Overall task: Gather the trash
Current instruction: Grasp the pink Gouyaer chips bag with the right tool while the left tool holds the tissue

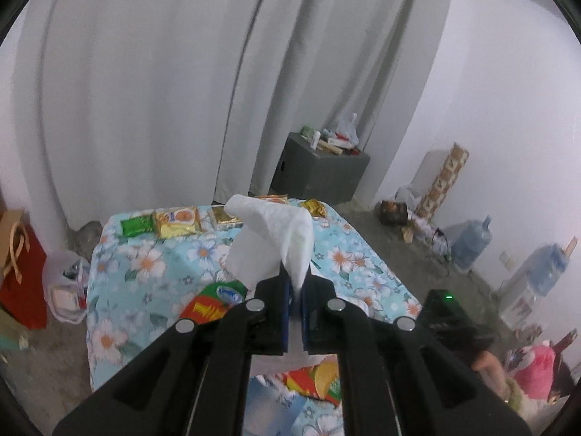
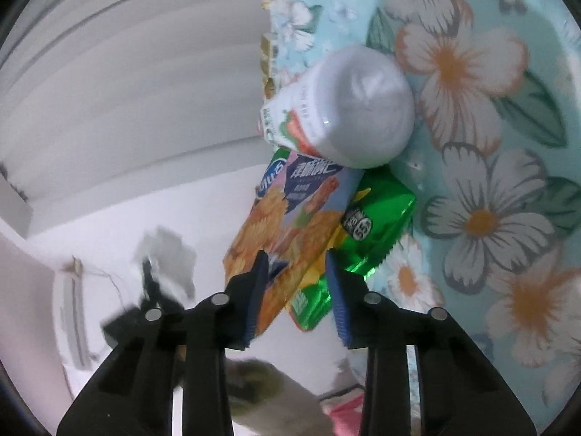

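My left gripper (image 1: 296,290) is shut on a crumpled white tissue (image 1: 268,239) and holds it up above the table's flowered cloth (image 1: 152,290). In the right wrist view, my right gripper (image 2: 297,269) is rolled on its side at the table's edge. An orange snack packet (image 2: 287,218) and a green packet (image 2: 377,218) under it lie between its blue pads, which touch them on both sides. A white bottle (image 2: 352,109) with a strawberry label lies on its side just beyond the packets. A red and green packet (image 1: 212,301) lies below the tissue.
Several wrapped snacks, among them a green one (image 1: 136,225) and a yellow one (image 1: 178,219), line the table's far edge. On the floor to the left are a white plastic bag (image 1: 65,283) and a red paper bag (image 1: 21,272). A grey box (image 1: 319,174) and water jugs (image 1: 472,243) stand by the wall.
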Motion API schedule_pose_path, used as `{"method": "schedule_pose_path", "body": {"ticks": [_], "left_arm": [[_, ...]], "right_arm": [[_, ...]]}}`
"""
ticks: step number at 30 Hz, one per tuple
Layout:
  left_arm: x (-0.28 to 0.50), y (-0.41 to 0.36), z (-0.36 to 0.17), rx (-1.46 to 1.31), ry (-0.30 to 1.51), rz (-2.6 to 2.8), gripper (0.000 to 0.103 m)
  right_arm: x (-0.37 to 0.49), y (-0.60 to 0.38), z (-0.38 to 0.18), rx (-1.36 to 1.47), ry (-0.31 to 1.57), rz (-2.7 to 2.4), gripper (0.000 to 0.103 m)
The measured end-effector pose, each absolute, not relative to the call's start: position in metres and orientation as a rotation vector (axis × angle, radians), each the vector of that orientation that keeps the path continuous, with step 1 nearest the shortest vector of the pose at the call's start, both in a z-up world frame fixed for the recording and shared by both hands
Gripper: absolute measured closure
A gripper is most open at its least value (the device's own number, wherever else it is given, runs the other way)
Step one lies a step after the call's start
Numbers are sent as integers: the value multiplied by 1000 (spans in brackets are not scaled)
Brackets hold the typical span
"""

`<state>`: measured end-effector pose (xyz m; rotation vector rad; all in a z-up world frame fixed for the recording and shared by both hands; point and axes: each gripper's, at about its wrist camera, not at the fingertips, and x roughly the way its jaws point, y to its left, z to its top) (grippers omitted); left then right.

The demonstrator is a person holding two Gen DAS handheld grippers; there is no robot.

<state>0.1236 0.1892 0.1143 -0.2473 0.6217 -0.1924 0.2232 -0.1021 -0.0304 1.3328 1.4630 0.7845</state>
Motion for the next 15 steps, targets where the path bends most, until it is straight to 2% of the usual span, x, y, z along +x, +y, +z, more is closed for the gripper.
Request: {"method": "schedule_pose_path", "body": {"ticks": [4,8,10,15], "left_arm": [[94,194,109,-267,583,-172,99],[74,198,103,-263,565,-139,99],[68,203,102,-274,562,-123,99],[60,212,110,-260,530,-84,99]], "right_arm": [[227,-97,-42,1416,1466,783,77],[228,-96,-49,1479,1451,803,93],[226,-94,-49,1490,1452,826,98],[213,-90,-38,1510,1449,928,101]]}}
